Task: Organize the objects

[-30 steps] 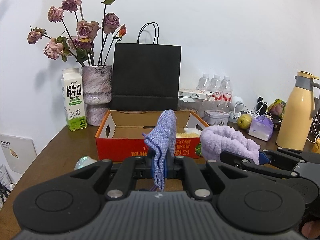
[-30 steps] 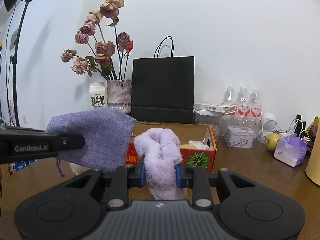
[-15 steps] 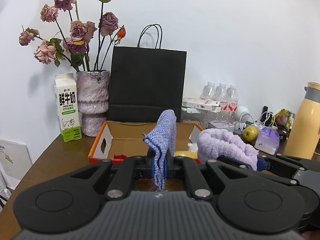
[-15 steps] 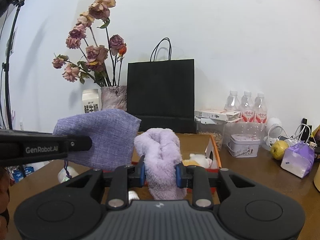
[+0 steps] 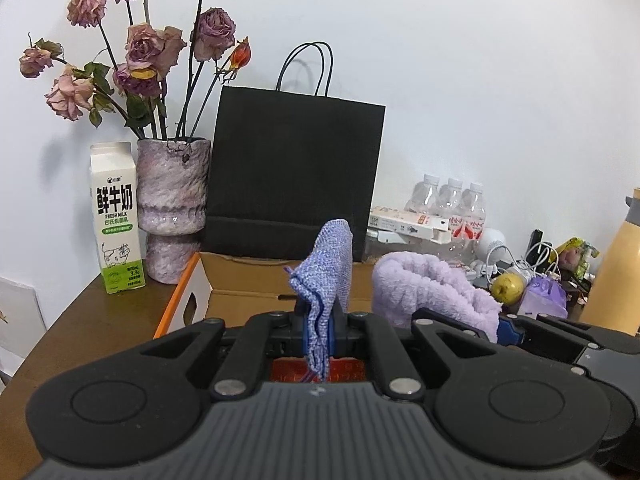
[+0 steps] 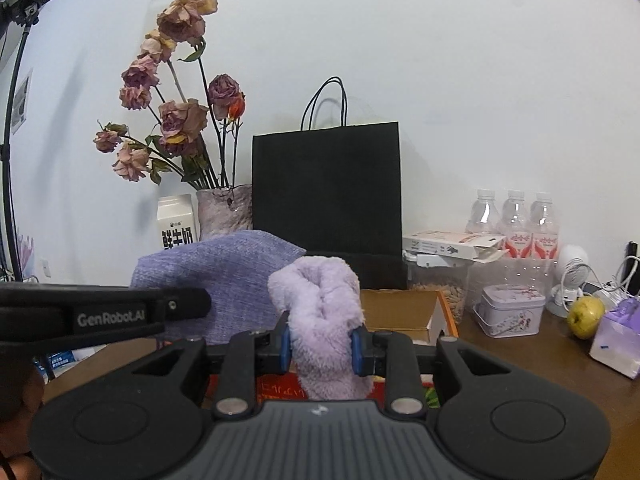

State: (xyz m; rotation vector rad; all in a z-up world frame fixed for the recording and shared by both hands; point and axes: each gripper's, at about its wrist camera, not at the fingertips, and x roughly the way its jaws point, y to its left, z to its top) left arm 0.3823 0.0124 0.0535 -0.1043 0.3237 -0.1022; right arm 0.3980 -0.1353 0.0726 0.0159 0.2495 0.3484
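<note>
We had both cloths in hand, nothing dropped yet. Left gripper (image 5: 319, 330) was clamped on the blue woven pouch (image 5: 326, 280), which stood up between the fingers with a bit hanging below. Right gripper (image 6: 322, 346) was clamped on the fluffy lilac towel (image 6: 320, 320), bunched and bulging over the pads. Both were held up over the near edge of the open cardboard box (image 5: 248, 280), which sat on the wooden table (image 5: 76, 332) in front of the black paper bag (image 5: 296, 172). We couldn't see most of the box floor, only a red patch under the left gripper, so contents were unclear. Our read: pick-up was done for these two, placing into the box was what remained, assuming the box was the target. Apple (image 6: 585, 316), tin (image 6: 512, 310) and purple tissue pack (image 6: 618, 340) sat loose on the right; whether those counted, we couldn't tell
</note>
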